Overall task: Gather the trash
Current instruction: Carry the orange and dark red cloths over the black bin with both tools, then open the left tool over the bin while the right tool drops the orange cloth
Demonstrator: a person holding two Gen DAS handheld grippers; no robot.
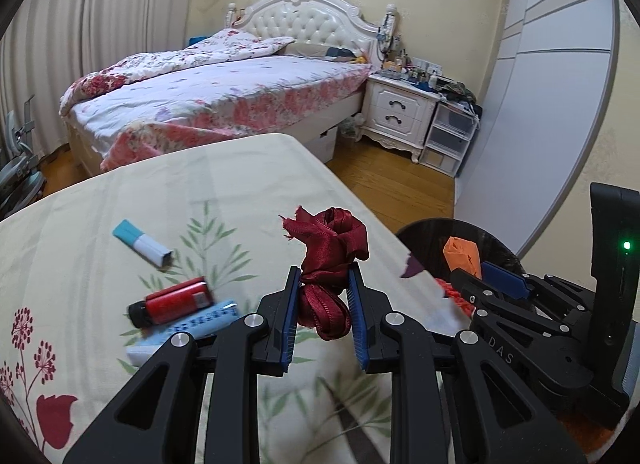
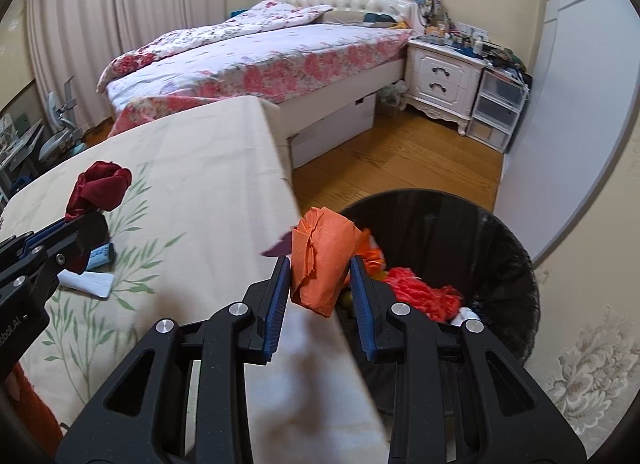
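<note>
Carrying trash to the bin [image 2: 500, 223], we pinch ribbon [image 1: 332, 256] in the left gripper [image 1: 324, 304], orange paper [image 2: 320, 260] in the right gripper [image 2: 320, 292]; loose ribbon could slip, missing the rim.

You can read "DAS" on the right gripper [image 1: 486, 278] body and "obot.AI" on the left gripper [image 2: 82, 223] body.

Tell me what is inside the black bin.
The black bin holds crumpled red-orange trash and a white scrap. The orange paper wad in the right tool covers part of the inside, and the bottom is hidden.
</note>
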